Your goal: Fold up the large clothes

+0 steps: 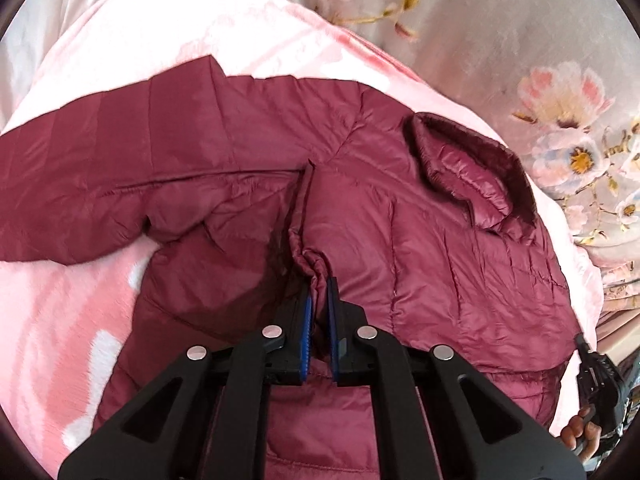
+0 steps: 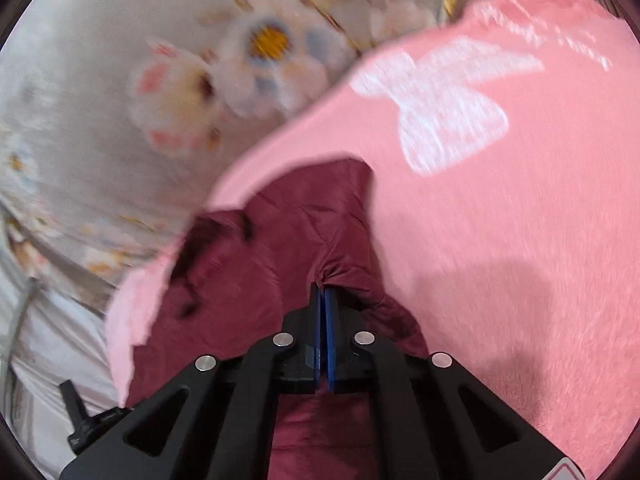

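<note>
Seen from the left wrist, the left tongs (image 1: 319,280) clench a gathered fold of the maroon puffer jacket (image 1: 248,168), which lies spread across a pink blanket (image 1: 60,320) on the bed, one sleeve running off to the left and the collar (image 1: 472,172) ahead to the right. From the right wrist, blurred, the right tongs (image 2: 322,290) pinch the jacket's bunched edge, pink blanket stretching away on their right and a floral sheet (image 2: 120,120) on their left.

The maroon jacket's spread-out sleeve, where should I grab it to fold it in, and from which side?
Probably at its far end, coming from the outer side. In the left wrist view the sleeve lies flat and straight across the pink blanket, away from the jacket body, with its cuff out of frame. The left gripper and right gripper each already pinch jacket fabric.
</note>
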{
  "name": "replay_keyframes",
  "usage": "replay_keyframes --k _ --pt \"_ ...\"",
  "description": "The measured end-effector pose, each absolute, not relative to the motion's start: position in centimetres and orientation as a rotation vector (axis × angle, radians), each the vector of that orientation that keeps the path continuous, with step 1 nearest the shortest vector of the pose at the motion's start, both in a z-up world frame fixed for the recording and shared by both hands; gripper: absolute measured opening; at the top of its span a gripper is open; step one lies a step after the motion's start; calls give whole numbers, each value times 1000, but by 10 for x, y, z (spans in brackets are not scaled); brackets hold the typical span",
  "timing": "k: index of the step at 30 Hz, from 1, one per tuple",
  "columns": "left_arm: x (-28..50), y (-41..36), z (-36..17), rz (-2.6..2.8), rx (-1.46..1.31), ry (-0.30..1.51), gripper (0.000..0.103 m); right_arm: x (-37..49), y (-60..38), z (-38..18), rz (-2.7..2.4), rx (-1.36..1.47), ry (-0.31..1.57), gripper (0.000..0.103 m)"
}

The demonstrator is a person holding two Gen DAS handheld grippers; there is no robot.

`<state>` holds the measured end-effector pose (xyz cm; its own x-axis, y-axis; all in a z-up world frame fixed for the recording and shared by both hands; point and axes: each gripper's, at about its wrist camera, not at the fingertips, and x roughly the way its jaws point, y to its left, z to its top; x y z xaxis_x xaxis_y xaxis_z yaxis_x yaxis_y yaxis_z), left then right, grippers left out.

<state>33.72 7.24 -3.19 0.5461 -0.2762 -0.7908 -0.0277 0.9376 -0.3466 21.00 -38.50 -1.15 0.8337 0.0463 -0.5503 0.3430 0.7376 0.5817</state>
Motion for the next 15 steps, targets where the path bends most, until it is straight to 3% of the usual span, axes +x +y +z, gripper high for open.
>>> replay_keyframes --k 5,9,12,14,15 --pt "339 66 -65 -124 -282 1030 3 219 -388 -62 -268 676 773 1" --pt "333 58 -62 -98 -202 1000 3 221 -385 -56 -286 612 799 0" --pt "329 63 -55 -80 -192 1004 6 210 -378 -40 -325 570 786 9" --pt "322 67 -42 -56 -175 978 18 199 -369 -20 -366 518 738 12" --pt "318 68 -30 -40 -159 949 36 196 -364 -9 -375 488 709 13"
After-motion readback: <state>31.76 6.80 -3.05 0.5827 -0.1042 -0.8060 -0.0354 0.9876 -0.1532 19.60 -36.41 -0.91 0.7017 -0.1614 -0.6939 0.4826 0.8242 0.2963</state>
